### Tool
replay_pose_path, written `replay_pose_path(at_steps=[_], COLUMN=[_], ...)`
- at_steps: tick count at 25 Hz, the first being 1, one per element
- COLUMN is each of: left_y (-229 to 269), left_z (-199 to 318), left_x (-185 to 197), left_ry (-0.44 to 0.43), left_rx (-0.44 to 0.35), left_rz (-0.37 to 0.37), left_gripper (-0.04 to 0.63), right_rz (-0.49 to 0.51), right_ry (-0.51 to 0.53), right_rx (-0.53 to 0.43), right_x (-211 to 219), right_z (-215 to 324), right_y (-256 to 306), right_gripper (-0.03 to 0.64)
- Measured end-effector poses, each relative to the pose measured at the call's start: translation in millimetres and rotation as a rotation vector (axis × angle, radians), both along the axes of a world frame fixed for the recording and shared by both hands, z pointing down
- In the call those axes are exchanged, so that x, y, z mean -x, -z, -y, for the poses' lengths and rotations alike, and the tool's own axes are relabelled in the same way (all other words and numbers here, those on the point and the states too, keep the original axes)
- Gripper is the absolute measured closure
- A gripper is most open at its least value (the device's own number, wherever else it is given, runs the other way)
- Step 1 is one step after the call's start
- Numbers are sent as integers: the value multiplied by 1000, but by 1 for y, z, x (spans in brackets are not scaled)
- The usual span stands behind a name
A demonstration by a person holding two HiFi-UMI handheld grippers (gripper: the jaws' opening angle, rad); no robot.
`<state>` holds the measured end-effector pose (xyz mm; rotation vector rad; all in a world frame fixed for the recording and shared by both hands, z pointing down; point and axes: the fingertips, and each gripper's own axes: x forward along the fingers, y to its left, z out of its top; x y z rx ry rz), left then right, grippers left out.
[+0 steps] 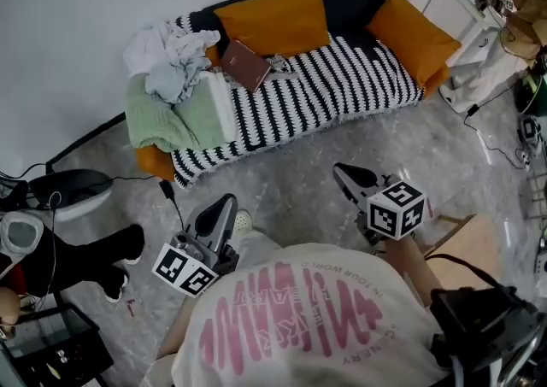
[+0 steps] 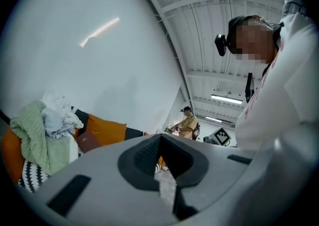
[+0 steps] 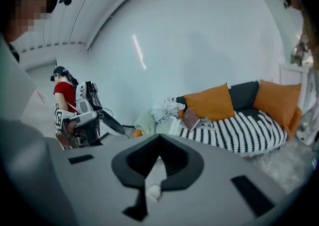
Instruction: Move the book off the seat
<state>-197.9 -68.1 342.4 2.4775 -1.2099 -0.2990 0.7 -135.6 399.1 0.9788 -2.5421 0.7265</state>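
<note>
The person holds the left tool [image 1: 215, 216] level and the right tool [image 1: 353, 178] tipped slightly downward, both out before the chest, well short of the sofa [image 1: 342, 86], each with jaws closed on nothing.

I see the book [image 1: 246, 65], closed and reddish-brown, lying tilted against an orange cushion [image 1: 278, 18] on the striped sofa seat [image 1: 342, 86].

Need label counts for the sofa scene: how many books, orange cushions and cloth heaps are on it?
Book: 1
Orange cushions: 2
Cloth heaps: 2 (green blanket, pale clothes)
Total: 5
Orange patch under the blanket: unclear, not counted.
</note>
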Motion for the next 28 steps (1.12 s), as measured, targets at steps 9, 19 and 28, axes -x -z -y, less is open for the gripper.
replay_pose_path(at_steps=[9, 19, 28], left_y=[20, 24, 40], left_z=[68, 115, 170], left_x=[49, 105, 143], left_ry=[-74, -110, -172], left_rx=[-32, -24, -72], left_rz=[38, 68, 131], left_gripper=[589, 589, 589], right_rz=[-132, -100, 41], right_ry=[34, -33, -184], right_rx=[-89, -91, -39], right_x=[62, 105, 123], right_z=[42, 80, 110], right_y=[7, 13, 13], right_gripper=[607, 607, 607])
